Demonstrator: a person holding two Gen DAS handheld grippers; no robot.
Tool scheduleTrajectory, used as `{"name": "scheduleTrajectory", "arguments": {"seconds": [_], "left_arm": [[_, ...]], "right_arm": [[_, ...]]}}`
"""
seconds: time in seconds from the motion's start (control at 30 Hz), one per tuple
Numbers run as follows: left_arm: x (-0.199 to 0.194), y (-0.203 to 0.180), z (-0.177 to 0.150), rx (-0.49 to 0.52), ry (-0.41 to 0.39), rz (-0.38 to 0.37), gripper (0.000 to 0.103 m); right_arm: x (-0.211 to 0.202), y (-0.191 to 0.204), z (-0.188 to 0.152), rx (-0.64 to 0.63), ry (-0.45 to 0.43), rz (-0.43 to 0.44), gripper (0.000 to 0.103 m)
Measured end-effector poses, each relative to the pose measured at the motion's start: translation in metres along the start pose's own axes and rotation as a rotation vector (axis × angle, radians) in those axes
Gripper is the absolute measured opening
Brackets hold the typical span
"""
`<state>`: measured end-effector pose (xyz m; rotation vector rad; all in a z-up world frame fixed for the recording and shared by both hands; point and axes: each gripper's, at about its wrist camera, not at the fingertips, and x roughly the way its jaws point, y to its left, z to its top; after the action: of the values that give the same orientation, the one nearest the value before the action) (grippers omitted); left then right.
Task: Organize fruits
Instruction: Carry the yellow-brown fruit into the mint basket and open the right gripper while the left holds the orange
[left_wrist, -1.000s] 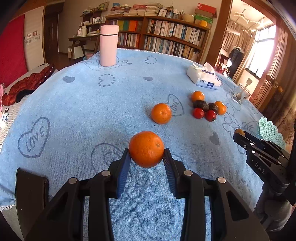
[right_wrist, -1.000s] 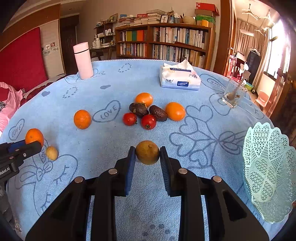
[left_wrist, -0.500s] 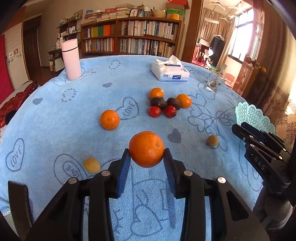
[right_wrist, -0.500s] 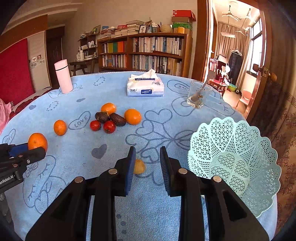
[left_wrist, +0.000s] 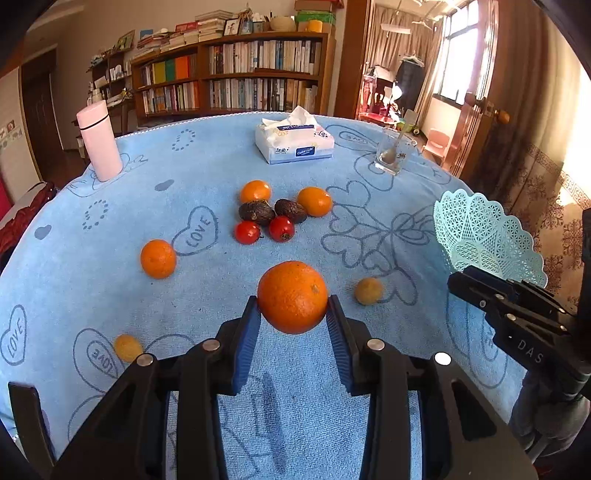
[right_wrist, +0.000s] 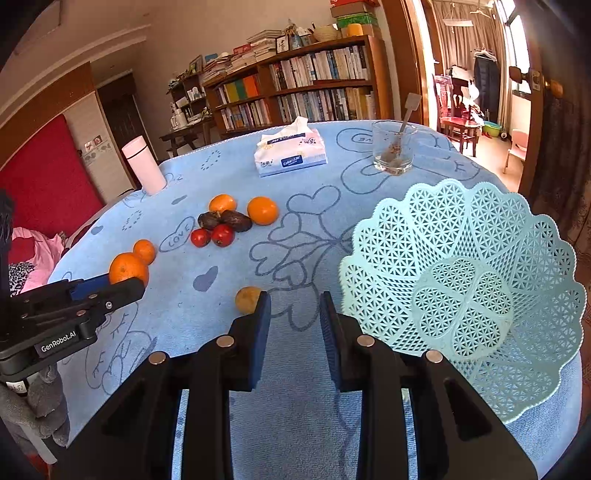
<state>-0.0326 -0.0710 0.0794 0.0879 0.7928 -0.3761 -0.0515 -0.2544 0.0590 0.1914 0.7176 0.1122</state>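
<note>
My left gripper (left_wrist: 291, 314) is shut on a large orange (left_wrist: 291, 297), held above the blue cloth; the same orange (right_wrist: 127, 271) shows at the left gripper's tip in the right wrist view. My right gripper (right_wrist: 294, 306) is shut with nothing between its fingers. It hovers just left of the mint lattice basket (right_wrist: 461, 280), which is empty. A small yellow-brown fruit (right_wrist: 247, 299) lies on the cloth beside its left finger. Further back lie a loose orange (left_wrist: 158, 258) and a cluster of two oranges, two dark avocados and two tomatoes (left_wrist: 273, 216).
Another small yellow fruit (left_wrist: 127, 347) lies near the left front. At the back stand a pink flask (left_wrist: 98, 142), a tissue pack (left_wrist: 295, 142) and a glass with a spoon (left_wrist: 391, 155). The basket (left_wrist: 484, 236) sits at the table's right edge.
Both grippers swung to the right across the table, bringing the basket close to the right gripper. The small fruit once seen between the right fingers now lies left of them. The left keeps its orange.
</note>
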Motion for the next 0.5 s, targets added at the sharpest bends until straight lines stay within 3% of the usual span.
{"name": "scheduleTrajectory", "arguments": {"seconds": [0.13, 0.3, 0.5], "left_arm": [[-0.006, 0.005, -0.002, -0.006, -0.008, 0.002, 0.037], [-0.012, 0.017, -0.007, -0.028, -0.013, -0.003, 0.037], [-0.013, 0.03, -0.014, -0.057, -0.006, -0.015, 0.037]], "right_arm": [[0.03, 0.028, 0.002, -0.073, 0.077, 0.039, 0.028], [0.073, 0.033, 0.005, -0.032, 0.18, 0.056, 0.031], [0.094, 0.034, 0.008, -0.027, 0.202, 0.016, 0.031]]}}
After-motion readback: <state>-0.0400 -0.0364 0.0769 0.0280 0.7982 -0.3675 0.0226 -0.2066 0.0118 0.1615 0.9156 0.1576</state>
